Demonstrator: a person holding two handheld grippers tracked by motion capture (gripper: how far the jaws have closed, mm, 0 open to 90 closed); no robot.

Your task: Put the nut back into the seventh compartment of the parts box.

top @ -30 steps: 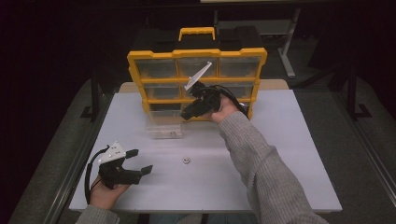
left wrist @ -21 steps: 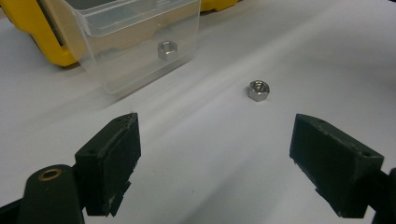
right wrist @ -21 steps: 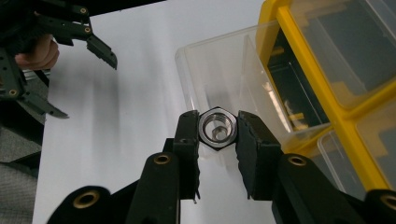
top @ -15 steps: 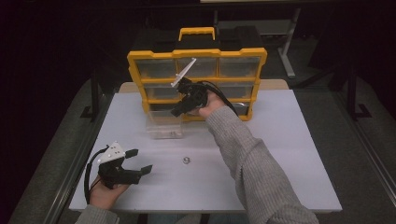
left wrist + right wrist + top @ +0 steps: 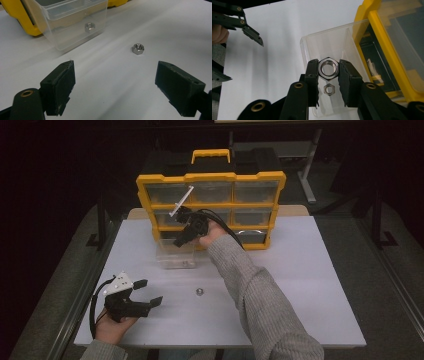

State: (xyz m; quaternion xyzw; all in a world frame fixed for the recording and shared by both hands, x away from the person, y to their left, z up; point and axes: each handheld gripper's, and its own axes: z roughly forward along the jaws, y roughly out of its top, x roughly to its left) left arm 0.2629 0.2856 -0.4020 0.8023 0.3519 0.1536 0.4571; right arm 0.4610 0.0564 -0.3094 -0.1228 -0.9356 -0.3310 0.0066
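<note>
While right gripper (image 5: pixel 329 72) hangs over clear bin (image 5: pixel 310 45), jaws pinch hex nut (image 5: pixel 328 68) by opposite flats, bore facing camera. Bin sits straight below jaws, pulled out in front of yellow organizer (image 5: pixel 210 205); second nut (image 5: pixel 328 89) already on bin floor. Judged next: release straight down, no sideways travel needed. Left gripper (image 5: pixel 120 85) rests low on table (image 5: pixel 310 285), jaws wide, empty. Loose nut (image 5: pixel 137 48) lies ahead between them, left hand nearer.
</note>
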